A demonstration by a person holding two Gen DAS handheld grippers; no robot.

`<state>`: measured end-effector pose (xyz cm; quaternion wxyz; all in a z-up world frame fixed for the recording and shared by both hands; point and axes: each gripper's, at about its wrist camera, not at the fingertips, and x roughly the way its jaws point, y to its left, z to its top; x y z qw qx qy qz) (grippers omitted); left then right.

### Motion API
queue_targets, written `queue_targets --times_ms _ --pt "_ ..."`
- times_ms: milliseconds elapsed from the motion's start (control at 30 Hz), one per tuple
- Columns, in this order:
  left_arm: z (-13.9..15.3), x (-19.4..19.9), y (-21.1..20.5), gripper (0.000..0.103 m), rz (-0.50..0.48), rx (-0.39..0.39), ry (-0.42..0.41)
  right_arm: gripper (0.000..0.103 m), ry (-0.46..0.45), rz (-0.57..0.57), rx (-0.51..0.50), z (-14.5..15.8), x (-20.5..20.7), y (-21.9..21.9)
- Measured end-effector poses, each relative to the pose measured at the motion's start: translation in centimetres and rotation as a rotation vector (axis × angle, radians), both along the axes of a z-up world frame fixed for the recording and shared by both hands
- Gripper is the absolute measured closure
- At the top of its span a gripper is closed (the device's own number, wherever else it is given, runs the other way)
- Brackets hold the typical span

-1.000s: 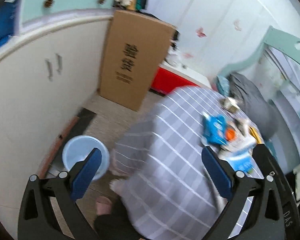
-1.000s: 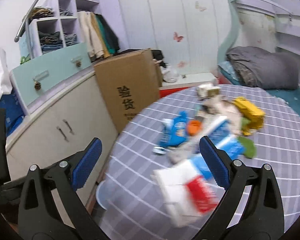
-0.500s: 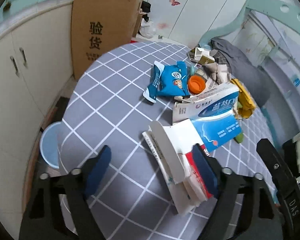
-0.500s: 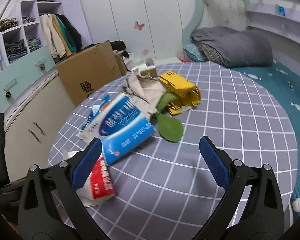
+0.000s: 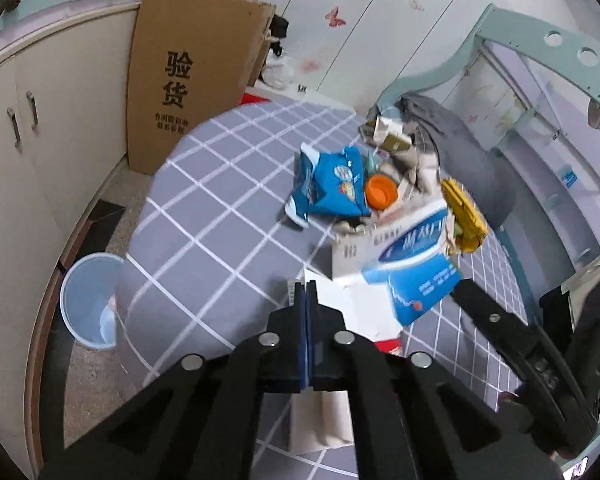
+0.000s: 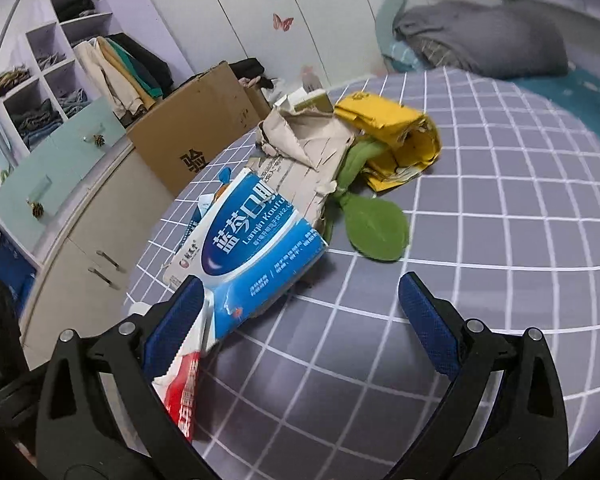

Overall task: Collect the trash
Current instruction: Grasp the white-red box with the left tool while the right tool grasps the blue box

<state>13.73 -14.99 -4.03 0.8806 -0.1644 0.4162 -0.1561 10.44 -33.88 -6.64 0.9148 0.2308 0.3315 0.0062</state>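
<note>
Trash is piled on a round table (image 5: 204, 240) covered with a grey checked cloth: a blue carton (image 6: 256, 252), a blue snack bag (image 5: 332, 184), an orange cap (image 5: 381, 191), torn cardboard (image 6: 304, 148), a yellow wrapper (image 6: 392, 132) and a green leaf (image 6: 376, 228). The left gripper (image 5: 306, 312) is seen with its blue pads pressed together at the edge of a white-and-red box (image 5: 352, 312); whether the box is pinched cannot be told. The right gripper (image 6: 300, 312) is spread wide and holds nothing, its left pad just beside the carton. A blue bin (image 5: 90, 304) stands on the floor beside the table, near a cardboard box (image 5: 192, 68).
</note>
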Motion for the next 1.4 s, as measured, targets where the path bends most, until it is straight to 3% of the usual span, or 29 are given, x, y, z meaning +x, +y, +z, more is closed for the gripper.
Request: queue_targets --times_ms 200,367,433,467,500,533,600,667,733,767,800,933,1133,1400 --pt "1.4 0.1 1.8 0.103 0.035 -0.014 -0.059 0.009 0.019 0.028 0.072 -0.7 1.6 0.1" --pt "0.4 1.2 2.7 0.1 0.036 -0.032 0.001 0.013 0.018 0.016 0.077 -0.6 2.3 0.1" --pt "0.0 1.2 2.7 0.087 0.028 -0.023 0.018 0.013 0.013 0.01 0.07 -0.6 2.3 0.3" --pt "-0.3 1.2 2.6 0.065 0.028 -0.016 0.03 0.014 0.012 0.005 0.068 -0.6 2.2 0.3" --pt "-0.4 1.1 2.4 0.055 0.028 -0.01 0.031 0.014 0.01 0.002 0.069 -0.6 2.2 0.3" --pt "-0.6 1.0 2.3 0.054 0.024 -0.002 0.026 0.014 0.008 -0.003 0.073 -0.6 2.1 0.3" --pt "-1.1 1.1 1.7 0.055 0.006 0.021 0.042 0.031 0.01 -0.001 0.094 -0.8 2.2 0.1" --pt "-1.1 0.8 1.3 0.055 0.002 0.04 0.025 0.035 0.011 -0.006 0.1 -0.9 2.2 -0.1" --pt "-1.1 0.8 0.5 0.076 -0.034 0.062 0.027 0.047 0.015 -0.004 0.11 -1.1 2.2 -0.2" --pt "-1.3 0.8 0.4 0.082 -0.044 0.054 0.029 0.067 0.022 0.0 0.132 -1.4 2.3 -0.3" --pt "-1.3 0.7 0.3 0.085 -0.046 0.045 0.024 0.075 0.032 -0.003 0.151 -1.7 2.3 -0.5" --pt "-0.1 -0.1 0.7 0.094 -0.055 0.023 -0.042 0.081 -0.001 0.003 0.169 -1.3 1.7 -0.7" --pt "2.2 -0.8 2.4 0.095 -0.028 -0.013 -0.111 0.09 -0.075 0.032 0.159 0.7 0.6 0.4" --pt "5.0 -1.7 5.3 0.095 0.04 -0.018 -0.192 0.096 -0.173 0.102 0.003 5.1 -0.3 4.8"
